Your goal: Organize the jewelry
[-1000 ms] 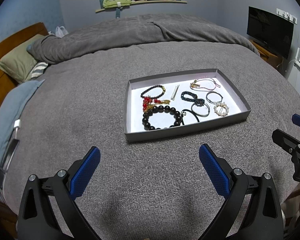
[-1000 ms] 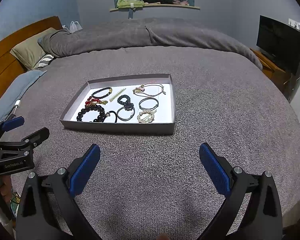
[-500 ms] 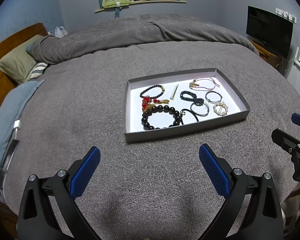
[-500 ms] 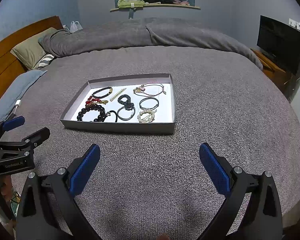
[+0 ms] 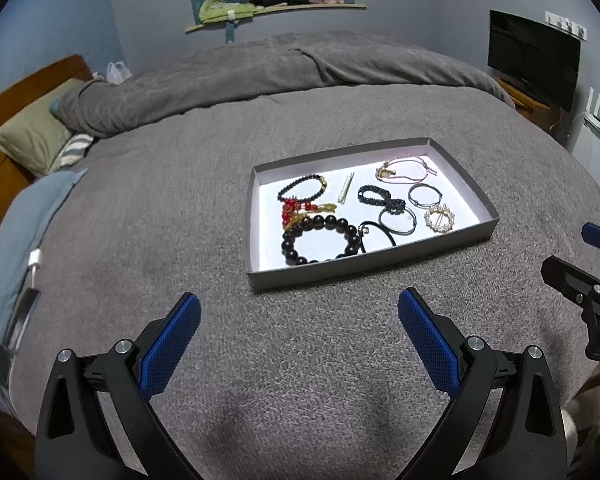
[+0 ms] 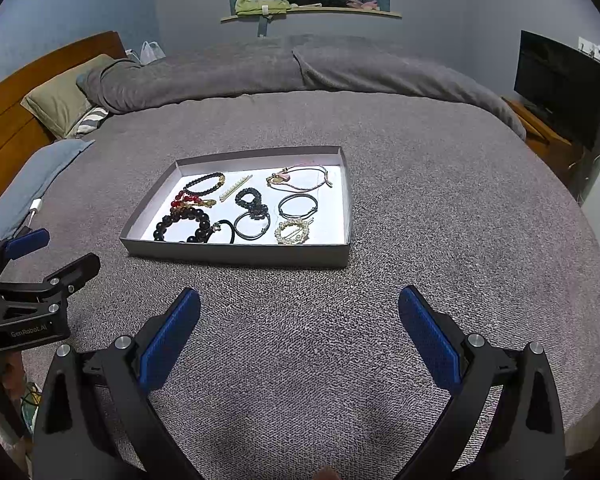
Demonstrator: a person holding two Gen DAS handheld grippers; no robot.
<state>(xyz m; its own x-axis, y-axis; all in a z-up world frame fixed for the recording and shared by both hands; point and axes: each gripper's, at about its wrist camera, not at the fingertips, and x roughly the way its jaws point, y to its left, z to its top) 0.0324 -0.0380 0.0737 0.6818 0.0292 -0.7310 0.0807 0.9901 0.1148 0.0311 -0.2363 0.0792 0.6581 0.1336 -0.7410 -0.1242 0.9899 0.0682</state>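
Right hand-held gripper [image 5: 572, 256] – half cut off beside tray [image 5: 364, 268].

Readable text: "GenRobot.AI", in small pale letters
Stands on: the black body of the left tongs [image 6: 40, 256], left of the jewelry tray [image 6: 236, 254]
Other lettering: none legible

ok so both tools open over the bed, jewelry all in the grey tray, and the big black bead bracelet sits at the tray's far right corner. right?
Not quite. The right wrist view shows the big black bead bracelet at the near left corner of the grey tray, not the far right. The rest holds.
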